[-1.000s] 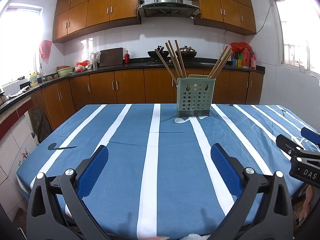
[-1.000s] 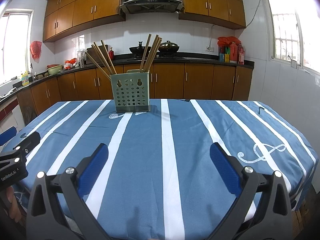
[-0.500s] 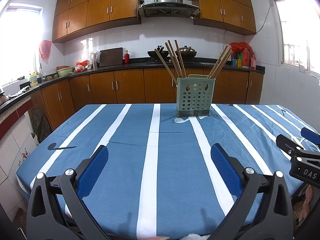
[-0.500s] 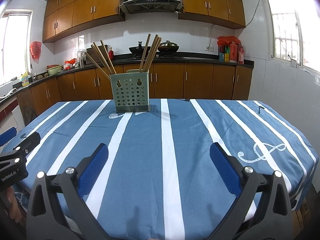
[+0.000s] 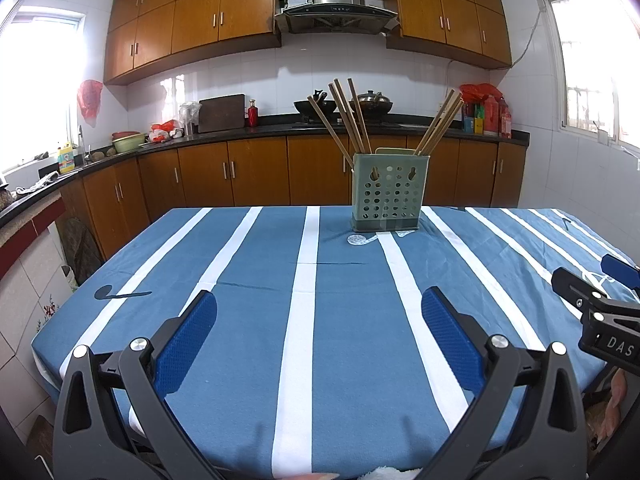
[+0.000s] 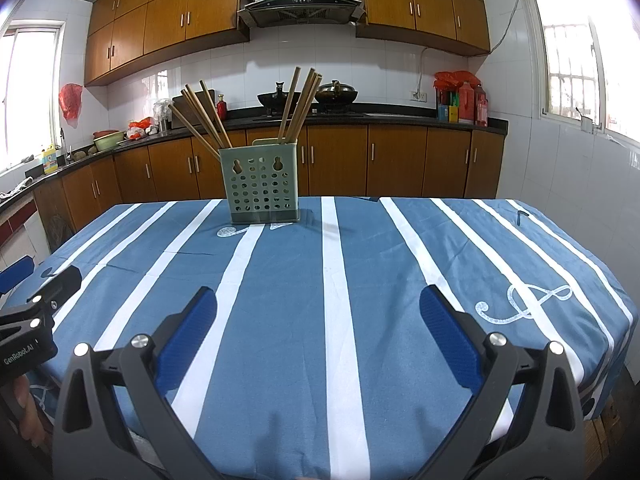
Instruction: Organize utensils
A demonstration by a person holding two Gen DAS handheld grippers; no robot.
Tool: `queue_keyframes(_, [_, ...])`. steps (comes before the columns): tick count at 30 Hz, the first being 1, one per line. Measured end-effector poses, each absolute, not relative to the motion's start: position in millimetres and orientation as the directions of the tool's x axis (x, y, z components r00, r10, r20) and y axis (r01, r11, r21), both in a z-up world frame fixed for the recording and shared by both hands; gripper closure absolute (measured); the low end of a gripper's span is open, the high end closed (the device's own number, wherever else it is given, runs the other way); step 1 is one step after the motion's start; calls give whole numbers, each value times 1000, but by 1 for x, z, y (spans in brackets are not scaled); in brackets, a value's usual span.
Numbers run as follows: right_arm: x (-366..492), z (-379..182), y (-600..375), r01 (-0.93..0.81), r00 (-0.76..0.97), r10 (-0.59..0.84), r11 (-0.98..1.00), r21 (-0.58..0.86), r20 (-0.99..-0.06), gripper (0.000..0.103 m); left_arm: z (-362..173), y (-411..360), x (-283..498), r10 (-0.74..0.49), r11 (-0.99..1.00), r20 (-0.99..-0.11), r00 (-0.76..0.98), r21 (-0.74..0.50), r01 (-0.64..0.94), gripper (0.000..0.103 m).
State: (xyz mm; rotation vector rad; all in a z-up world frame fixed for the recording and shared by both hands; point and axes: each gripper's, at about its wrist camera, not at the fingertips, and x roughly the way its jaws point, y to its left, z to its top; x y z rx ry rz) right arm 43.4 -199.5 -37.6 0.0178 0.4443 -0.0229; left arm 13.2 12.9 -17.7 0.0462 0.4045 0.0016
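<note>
Chopsticks [image 5: 352, 120] stand in holder [image 5: 387, 192], upper centre of frame, far side of table [image 5: 240, 272]. Likely light, stiff, slippery wood; grip mid-shaft above rim. Left tongs [image 5: 318, 312] wide, empty; right tongs [image 6: 318, 310] also wide. Readable writing: "DAS" (cut off), "GenRobot.AI".

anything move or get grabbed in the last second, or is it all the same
Nothing visibly changed. The left gripper and right gripper stay open and empty over the blue white-striped tablecloth, and the wooden chopsticks stand as before in the green perforated plastic utensil holder.
</note>
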Motion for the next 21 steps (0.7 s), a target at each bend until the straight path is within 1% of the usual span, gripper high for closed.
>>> queue_keyframes(21, [44,-37,-200,27,902,-19,1000,14,-430,4,-19,13,13,12,999,-395,919,44,6,2])
